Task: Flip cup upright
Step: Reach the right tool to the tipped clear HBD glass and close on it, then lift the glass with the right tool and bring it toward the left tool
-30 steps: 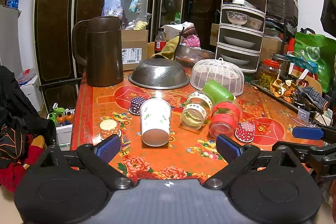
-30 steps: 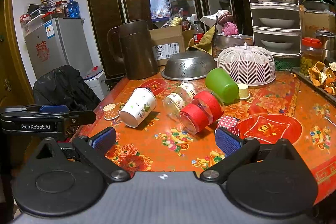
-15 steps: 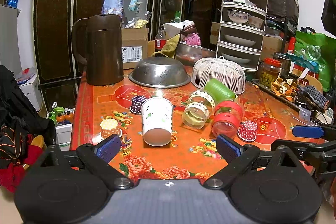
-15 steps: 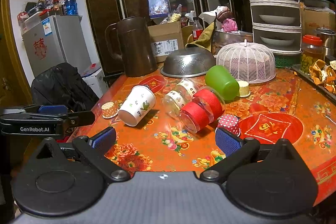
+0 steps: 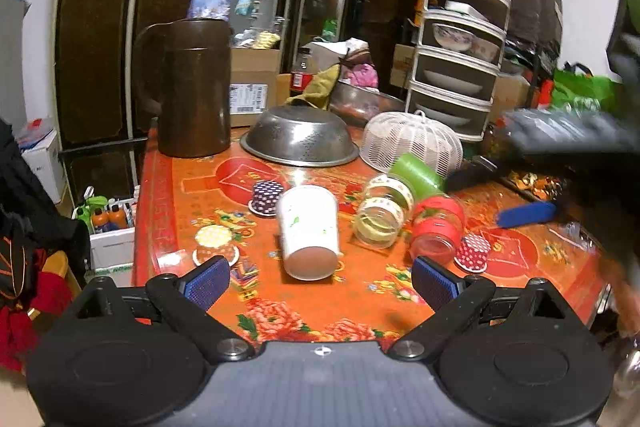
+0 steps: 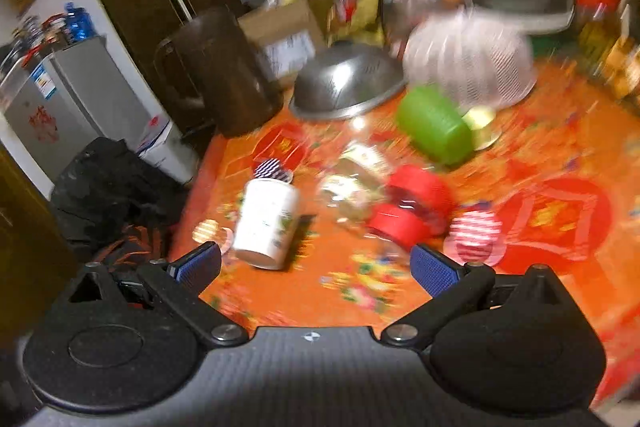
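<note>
Left wrist view: sharp in the middle, right edge blurred.
Left gripper: bottom of frame, jaws spread wide, holding nothing.
Paper cup: 1, white, on its side at frame center on the table, base end toward the camera, sitting in the gap between the blue pads, not touching them.
Jars: 2 on their sides right of the cup; clear jar, red-banded jar.
Green cup: 1, on its side, behind the jars.
Small dotted cups: 3; dark one just behind the paper cup, yellow one lower left, red one right of the red jar.
Brown jug: 1, upright, upper left.
Metal colander: 1, upside down, center back.
White mesh cover: 1, right of the colander.
Right gripper: blurred at right edge, one blue pad visible.

Right wrist view: motion-blurred throughout.
Right gripper: bottom of frame, jaws wide apart, nothing between them.
Paper cup: 1, lying down, left of center, just above the left pad.
Green cup: 1, upper center-right.
Red-banded jar: 1, center.
</note>
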`<state>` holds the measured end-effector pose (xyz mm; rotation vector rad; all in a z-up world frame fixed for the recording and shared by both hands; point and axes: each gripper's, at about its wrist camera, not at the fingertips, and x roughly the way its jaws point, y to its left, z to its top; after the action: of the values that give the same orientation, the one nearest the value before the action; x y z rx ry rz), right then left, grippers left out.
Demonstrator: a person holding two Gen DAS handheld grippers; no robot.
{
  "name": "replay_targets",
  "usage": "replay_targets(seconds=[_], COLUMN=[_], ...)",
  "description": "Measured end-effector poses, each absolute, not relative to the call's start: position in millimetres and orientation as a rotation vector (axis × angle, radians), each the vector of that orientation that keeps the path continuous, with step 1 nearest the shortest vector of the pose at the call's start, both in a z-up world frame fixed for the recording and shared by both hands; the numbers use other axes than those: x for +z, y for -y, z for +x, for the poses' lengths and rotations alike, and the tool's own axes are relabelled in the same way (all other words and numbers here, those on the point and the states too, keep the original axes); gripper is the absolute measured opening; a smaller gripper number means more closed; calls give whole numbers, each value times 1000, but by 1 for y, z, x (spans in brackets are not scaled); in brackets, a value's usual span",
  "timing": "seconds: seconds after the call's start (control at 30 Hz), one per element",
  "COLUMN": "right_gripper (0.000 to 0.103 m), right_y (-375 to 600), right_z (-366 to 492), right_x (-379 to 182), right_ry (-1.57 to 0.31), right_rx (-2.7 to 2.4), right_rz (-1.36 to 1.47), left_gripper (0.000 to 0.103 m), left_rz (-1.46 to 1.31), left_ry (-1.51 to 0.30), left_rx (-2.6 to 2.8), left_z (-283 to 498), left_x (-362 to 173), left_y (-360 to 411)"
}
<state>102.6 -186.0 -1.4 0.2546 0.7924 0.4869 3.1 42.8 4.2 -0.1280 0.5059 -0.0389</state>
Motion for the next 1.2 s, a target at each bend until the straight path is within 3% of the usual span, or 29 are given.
replay_targets(seconds=[0.2, 0.37, 0.6, 0.97, 1.13, 1.2], right_gripper=[101, 94, 84, 79, 59, 58], right_y=[144, 126, 113, 104, 96, 95], right_z=[191, 218, 241, 260, 261, 259], right_x=[-8, -25, -38, -55, -60, -59], right_ry=[-1011, -1101, -1170, -1196, -1199, -1185], right_rx=[380, 295, 202, 87, 76, 82], right_rz=[320, 355, 344, 296, 219, 206], left_gripper=[99, 99, 99, 99, 99, 99], left_rz=[-177, -214, -258, -294, -306, -316], left_ry=[-495, -474, -463, -454, -460, -466], left_rx=[-45, -45, -47, -47, -57, -60], left_z=[-7, -13, -19, -28, -30, -29], left_x=[-1, -3, -9, -13, -16, -17], left_y=[-64, -83, -100, -112, -115, -115])
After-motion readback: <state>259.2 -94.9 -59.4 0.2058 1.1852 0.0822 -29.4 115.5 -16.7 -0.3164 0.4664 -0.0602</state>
